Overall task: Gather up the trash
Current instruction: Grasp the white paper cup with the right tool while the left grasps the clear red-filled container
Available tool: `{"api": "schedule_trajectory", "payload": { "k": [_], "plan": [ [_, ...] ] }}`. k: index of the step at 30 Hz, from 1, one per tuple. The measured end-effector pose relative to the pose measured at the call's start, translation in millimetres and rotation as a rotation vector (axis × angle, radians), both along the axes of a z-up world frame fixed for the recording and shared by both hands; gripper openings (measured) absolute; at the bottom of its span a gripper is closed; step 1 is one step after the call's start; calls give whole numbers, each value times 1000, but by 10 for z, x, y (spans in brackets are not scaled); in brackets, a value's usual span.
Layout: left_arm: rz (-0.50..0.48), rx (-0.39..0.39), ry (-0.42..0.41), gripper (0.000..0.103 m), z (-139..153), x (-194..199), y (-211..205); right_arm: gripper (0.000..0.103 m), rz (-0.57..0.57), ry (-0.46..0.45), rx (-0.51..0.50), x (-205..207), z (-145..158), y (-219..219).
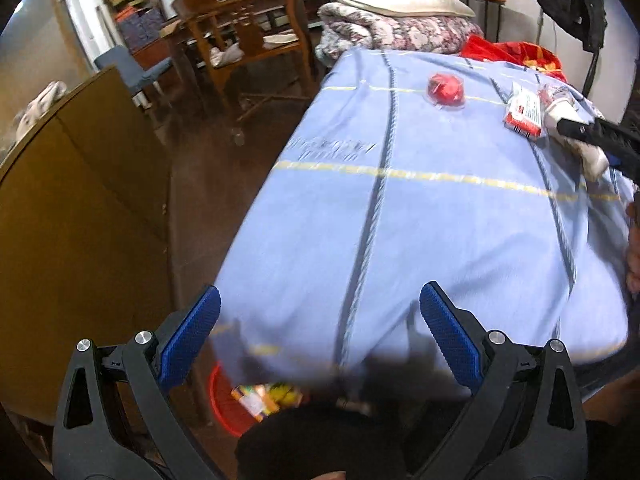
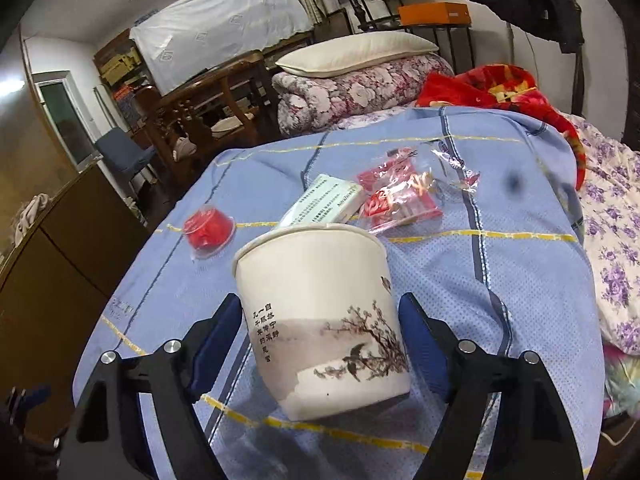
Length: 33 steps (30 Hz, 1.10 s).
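A white paper cup (image 2: 320, 312) with a painted branch and bird leans on the blue checked bedsheet (image 2: 500, 280). My right gripper (image 2: 319, 300) is shut on the paper cup, one blue pad on each side. Behind the cup lie a small red jelly cup (image 2: 208, 228), a pale printed box (image 2: 326, 200) and a clear wrapper with red print (image 2: 400, 196). My left gripper (image 1: 320, 292) is open and empty above the sheet's near edge. Below that edge stands a red bin (image 1: 224, 408) with colourful packaging in it. The jelly cup (image 1: 445, 88) and box (image 1: 524, 114) lie far ahead.
A brown wooden cabinet (image 1: 80, 220) stands left of the bed across a strip of dark floor. Wooden chairs (image 1: 248, 40) stand beyond it. A folded floral quilt with a pillow (image 2: 360, 84) and a red blanket (image 2: 500, 88) lie at the bed's far end.
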<state>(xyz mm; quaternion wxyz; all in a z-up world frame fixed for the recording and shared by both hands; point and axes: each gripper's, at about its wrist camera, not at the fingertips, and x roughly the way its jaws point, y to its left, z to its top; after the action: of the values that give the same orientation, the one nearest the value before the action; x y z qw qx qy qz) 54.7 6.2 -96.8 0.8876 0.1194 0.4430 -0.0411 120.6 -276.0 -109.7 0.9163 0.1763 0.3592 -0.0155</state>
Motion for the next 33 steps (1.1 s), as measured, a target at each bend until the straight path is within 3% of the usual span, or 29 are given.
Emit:
{"api": "schedule_trajectory", "payload": {
  "k": [8,17,24,30,33],
  "plan": [
    [-119,-25,-56,96,129,758,-564,80,6,-14,95,-2,-48,-118],
    [-143,-37,-100,96,80,1552,-1184,80,0,-36,168,-14,-85,-190],
    [-153,-61,-55,96,-155,1958,-1455,80,-2,-44,189,-16,-98,-219],
    [-122,-166,52,97,-332,2174,-1343,80,-1,-43,187,-9,-100,-231],
    [-136,-156,47,97,-331,2177,-1345,80,-2,-41,178,-7,-98,-233]
  ]
}}
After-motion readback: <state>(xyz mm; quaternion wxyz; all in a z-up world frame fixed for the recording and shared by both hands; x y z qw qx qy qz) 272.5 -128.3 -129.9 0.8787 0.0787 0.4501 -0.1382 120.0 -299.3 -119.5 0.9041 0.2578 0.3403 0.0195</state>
